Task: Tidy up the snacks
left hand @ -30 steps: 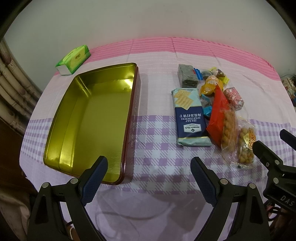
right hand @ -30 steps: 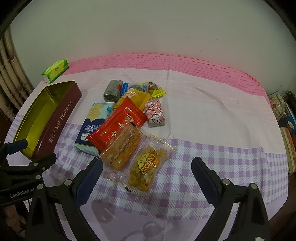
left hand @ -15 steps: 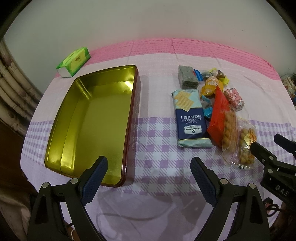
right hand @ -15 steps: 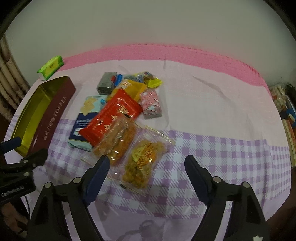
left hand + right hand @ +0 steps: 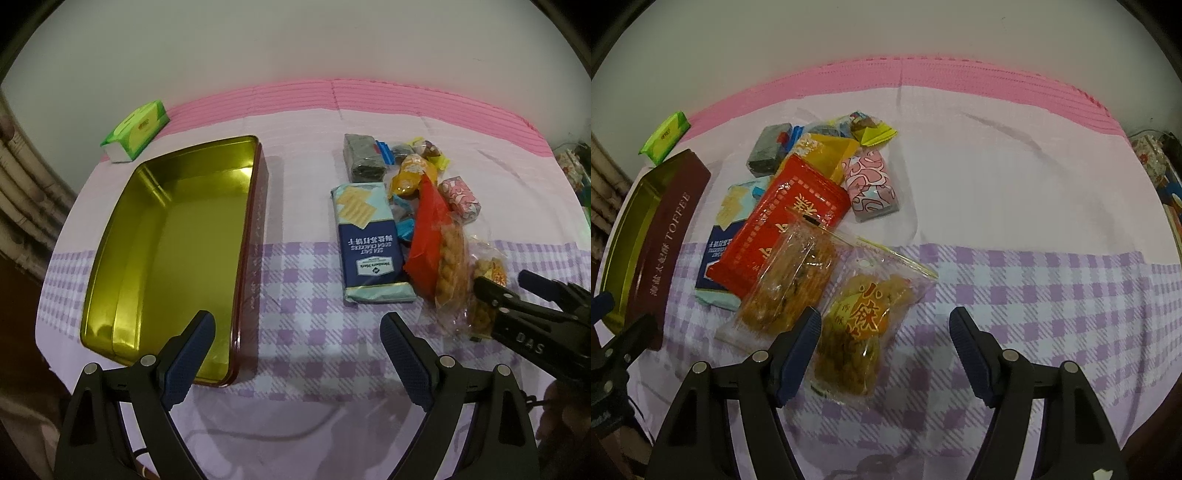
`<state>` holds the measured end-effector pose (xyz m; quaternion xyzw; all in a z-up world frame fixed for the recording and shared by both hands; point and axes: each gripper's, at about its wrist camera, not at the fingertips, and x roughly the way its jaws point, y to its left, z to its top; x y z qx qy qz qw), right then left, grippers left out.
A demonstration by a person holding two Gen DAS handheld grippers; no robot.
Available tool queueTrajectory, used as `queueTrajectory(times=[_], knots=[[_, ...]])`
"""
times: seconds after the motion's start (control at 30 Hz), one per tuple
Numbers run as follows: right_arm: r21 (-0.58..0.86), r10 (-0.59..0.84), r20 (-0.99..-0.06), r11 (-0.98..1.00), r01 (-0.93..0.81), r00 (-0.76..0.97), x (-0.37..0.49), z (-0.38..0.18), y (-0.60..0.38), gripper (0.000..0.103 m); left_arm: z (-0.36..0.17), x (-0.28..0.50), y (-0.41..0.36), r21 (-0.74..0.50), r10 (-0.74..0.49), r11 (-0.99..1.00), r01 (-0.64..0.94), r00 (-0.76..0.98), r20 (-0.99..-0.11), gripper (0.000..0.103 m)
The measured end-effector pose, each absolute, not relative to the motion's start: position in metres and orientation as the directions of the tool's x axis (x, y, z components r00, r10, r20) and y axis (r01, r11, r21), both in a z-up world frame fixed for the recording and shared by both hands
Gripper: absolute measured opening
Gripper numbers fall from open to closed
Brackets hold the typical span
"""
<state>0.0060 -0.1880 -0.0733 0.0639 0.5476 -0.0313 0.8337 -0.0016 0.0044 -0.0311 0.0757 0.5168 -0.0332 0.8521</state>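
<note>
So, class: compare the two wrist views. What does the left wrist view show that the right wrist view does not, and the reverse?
Only the left wrist view shows the tin's whole gold inside, holding nothing.

Only the right wrist view shows the TOFFEE lettering on its side and the red packet's printed face.

Both show the cracker pack, the twisted-snack bag and the green tissue pack.

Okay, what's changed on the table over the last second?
The right tongs have moved forward and down over the clear bag of fried snacks, still open and holding nothing. The left tongs stay open near the empty gold tin. The snack pile and tin have not moved.
</note>
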Motion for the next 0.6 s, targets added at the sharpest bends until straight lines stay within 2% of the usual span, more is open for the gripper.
queueTrajectory(times=[0.17, 0.23, 0.37, 0.43, 0.6], knots=[[0.055, 0.011, -0.919, 0.993, 0.101, 0.393, 0.013, -0.077, -0.184, 0.067, -0.031, 0.003, 0.000, 0.101, 0.017, 0.983, 0.154, 0.467, -0.884, 0.091], [0.059, 0.018, -0.923, 0.994, 0.094, 0.384, 0.014, -0.080, -0.184, 0.059, -0.031, 0.006, -0.001, 0.104, 0.021, 0.983, 0.154, 0.468, -0.883, 0.091], [0.053, 0.019, -0.924, 0.995, 0.080, 0.383, 0.013, -0.082, -0.187, 0.054, -0.033, 0.013, 0.000, 0.107, 0.028, 0.984, 0.145, 0.460, -0.888, 0.091], [0.052, 0.020, -0.922, 0.996, 0.072, 0.387, 0.013, -0.082, -0.189, 0.047, -0.034, 0.016, 0.001, 0.105, 0.029, 0.984, 0.144, 0.455, -0.890, 0.091], [0.050, 0.019, -0.920, 0.996, 0.068, 0.392, 0.010, -0.083, -0.199, 0.043, -0.037, 0.024, 0.001, 0.100, 0.025, 0.984, 0.148, 0.437, -0.899, 0.091]])
